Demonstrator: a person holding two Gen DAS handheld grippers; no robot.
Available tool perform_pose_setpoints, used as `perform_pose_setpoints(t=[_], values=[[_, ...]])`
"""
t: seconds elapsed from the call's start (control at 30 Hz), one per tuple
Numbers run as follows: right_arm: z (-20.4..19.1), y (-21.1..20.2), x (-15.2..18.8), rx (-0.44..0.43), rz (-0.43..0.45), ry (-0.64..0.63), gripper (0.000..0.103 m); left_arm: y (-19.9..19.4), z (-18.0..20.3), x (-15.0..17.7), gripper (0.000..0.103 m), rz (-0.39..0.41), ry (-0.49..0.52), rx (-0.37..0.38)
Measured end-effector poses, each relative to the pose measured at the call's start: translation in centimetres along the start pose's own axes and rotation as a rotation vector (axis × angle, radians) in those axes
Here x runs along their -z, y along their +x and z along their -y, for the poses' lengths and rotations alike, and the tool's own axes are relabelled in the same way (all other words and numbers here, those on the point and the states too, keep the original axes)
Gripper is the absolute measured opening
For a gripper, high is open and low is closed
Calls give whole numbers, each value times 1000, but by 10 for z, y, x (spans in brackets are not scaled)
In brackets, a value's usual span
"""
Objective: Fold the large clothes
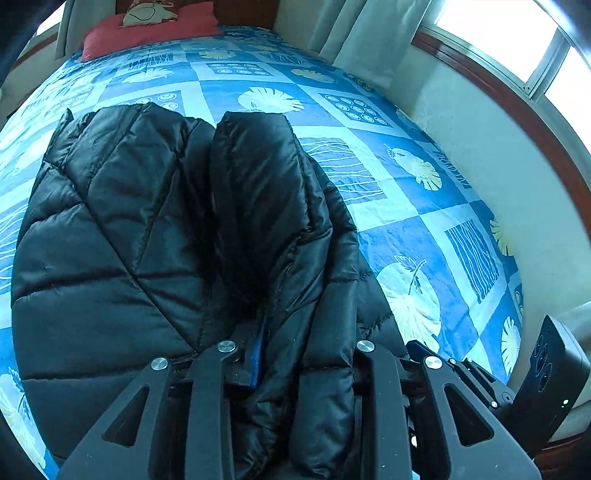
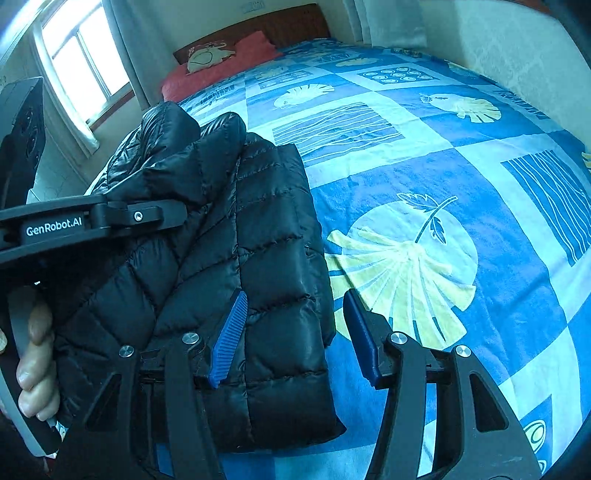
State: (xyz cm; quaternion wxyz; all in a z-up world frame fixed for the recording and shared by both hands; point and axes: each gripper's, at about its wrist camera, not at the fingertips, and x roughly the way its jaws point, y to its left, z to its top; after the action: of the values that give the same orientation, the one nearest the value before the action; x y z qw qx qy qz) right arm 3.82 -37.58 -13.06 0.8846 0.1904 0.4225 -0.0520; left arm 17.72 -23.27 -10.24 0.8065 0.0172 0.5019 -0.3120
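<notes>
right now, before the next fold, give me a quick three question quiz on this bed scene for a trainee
1. True or false: the right gripper is clamped on a curtain.
2. What is bunched between the jaws of the left gripper? A) a towel B) the black puffer jacket C) a sheet of paper
3. What colour is the pillow at the far end of the patterned bedspread?

Key
1. False: its jaws stand open, with only the jacket's edge between them.
2. B
3. Red
</notes>
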Motion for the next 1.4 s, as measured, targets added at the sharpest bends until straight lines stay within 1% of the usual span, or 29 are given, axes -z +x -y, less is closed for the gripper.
perform_pose_setpoints(t=[0.23,0.47,0.6,0.67,0.73,0.87,1.0,1.1,1.2,1.3,1.4], values=[[2,-8,3,8,7,1,55,-4,11,0,37,15,0,1],[12,-12,5,17,10,24,55,-8,22,1,40,24,25,-42],[13,-13,6,18,13,25,55,-15,34,1,48,45,57,-68],[13,-14,6,18,13,27,55,-18,42,1,49,55,85,-100],[14,-15,7,19,15,29,55,-18,45,2,50,60,99,-116],[15,-21,6,27,20,27,55,-20,44,2,50,67,101,-127],[17,-31,5,41,37,28,55,-24,50,3,53,73,111,-146],[21,-37,5,51,46,37,55,-27,58,4,56,80,120,-135],[27,-41,5,59,51,47,55,-31,69,5,61,92,140,-154],[31,-46,6,70,53,56,55,-37,78,7,61,94,158,-172],[33,-49,7,76,57,57,55,-49,88,8,62,108,161,-156]])
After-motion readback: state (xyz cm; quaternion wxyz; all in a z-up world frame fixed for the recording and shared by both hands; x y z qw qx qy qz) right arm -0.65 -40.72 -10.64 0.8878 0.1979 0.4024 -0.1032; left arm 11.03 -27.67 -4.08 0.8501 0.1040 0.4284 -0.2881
